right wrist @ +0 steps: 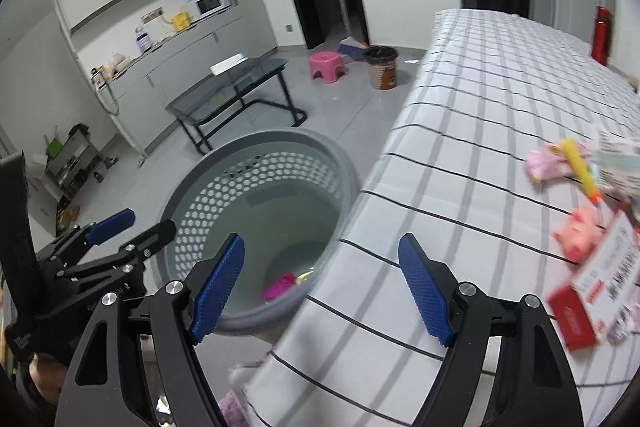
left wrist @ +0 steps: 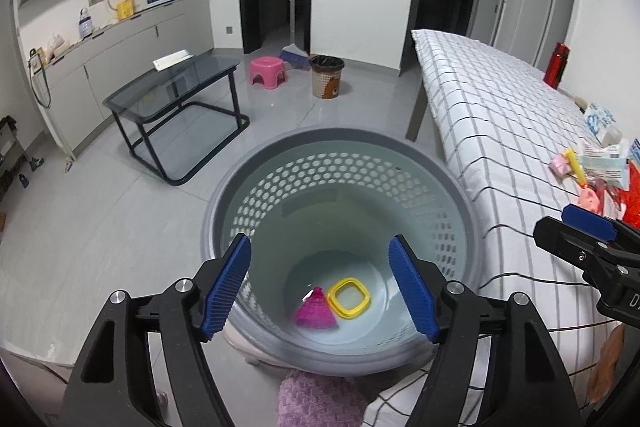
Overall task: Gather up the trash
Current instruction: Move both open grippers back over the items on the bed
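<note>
Both my jaws hang released, left gripper (left wrist: 320, 287) above the basket (left wrist: 340, 143) holding two scraps, right gripper (right wrist: 320, 291) over the bed (right wrist: 480, 75). Next: reach right for the litter (right wrist: 580, 235).

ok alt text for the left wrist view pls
The open left gripper hangs over a grey perforated basket holding a pink piece and a yellow square ring. A checked bed with scattered litter lies right.

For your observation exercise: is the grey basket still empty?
No: a pink piece and a yellow square ring lie on the bottom of the grey basket.
</note>
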